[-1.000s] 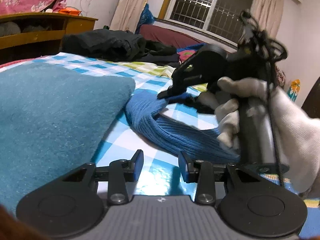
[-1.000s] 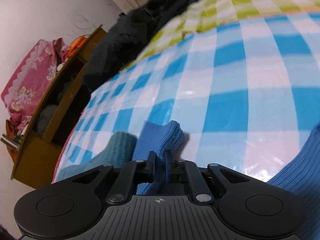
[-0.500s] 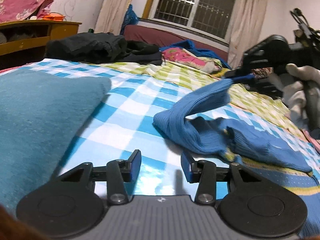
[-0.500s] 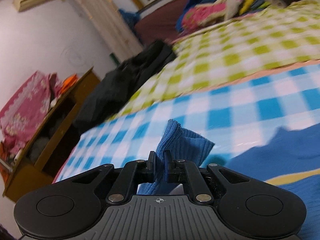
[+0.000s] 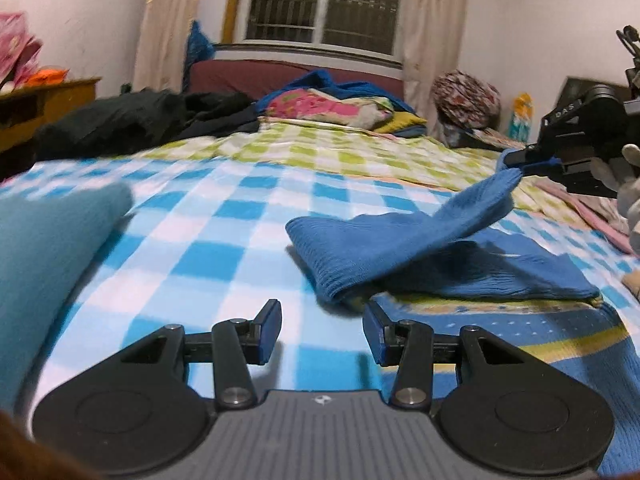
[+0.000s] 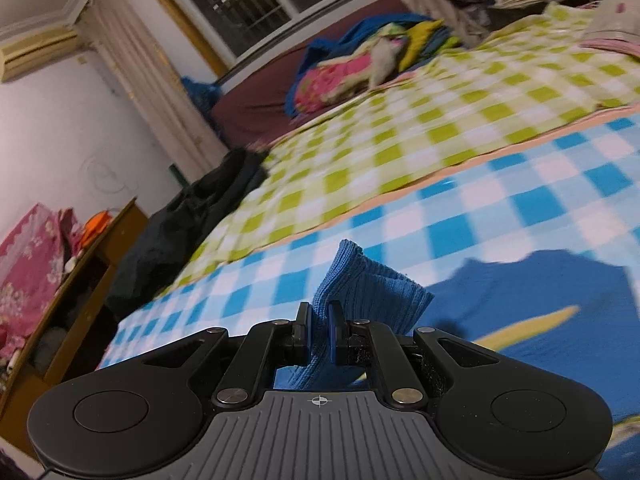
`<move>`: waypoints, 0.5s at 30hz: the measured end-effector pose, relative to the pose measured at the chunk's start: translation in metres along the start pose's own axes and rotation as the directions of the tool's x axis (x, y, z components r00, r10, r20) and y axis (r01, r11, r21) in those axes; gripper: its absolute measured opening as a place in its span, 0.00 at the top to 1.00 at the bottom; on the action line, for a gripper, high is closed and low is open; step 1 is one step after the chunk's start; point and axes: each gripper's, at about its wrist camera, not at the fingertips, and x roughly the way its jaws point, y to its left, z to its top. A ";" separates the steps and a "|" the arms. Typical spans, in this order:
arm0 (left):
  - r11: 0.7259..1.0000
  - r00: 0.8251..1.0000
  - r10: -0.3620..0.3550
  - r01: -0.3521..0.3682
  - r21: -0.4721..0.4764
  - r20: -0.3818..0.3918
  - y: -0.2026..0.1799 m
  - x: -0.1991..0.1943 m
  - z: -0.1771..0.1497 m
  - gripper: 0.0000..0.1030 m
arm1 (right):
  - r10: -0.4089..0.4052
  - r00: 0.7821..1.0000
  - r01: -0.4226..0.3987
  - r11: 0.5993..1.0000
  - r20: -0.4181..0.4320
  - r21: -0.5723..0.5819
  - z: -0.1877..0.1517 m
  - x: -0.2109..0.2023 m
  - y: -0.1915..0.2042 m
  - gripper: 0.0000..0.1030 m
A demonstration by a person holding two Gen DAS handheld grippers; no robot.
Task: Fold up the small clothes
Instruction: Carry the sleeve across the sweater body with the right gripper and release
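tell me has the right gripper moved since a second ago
Yes. In the left wrist view the right gripper, shut on the blue sleeve, has swung right, away from the teal cloth, pulling the sleeve across the checked bedspread.

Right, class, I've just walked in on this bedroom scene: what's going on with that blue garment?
A person is folding a blue knit garment on a checked bedspread. The right gripper is shut on one end of it and holds that end up off the bed, the rest lying flat. The left gripper hangs just short of the fold, open and empty.
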 end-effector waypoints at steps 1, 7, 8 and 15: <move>1.000 1.000 -0.004 0.004 0.022 -0.001 -0.007 0.004 0.004 0.51 | -0.005 1.000 0.004 1.000 0.009 0.011 0.002 -0.005 -0.008 0.92; 0.993 1.000 0.000 -0.001 0.118 0.007 -0.040 0.024 0.019 0.47 | -0.046 0.995 0.042 0.998 0.091 0.048 0.003 -0.044 -0.057 0.92; 0.993 1.000 0.000 0.000 0.122 0.004 -0.043 0.027 0.020 0.47 | -0.059 0.993 0.054 0.997 0.102 0.052 0.000 -0.050 -0.067 0.92; 0.978 0.998 0.034 -0.022 0.209 -0.055 -0.062 0.048 0.011 0.46 | -0.134 0.989 0.127 0.986 0.061 0.107 -0.029 -0.059 -0.125 0.91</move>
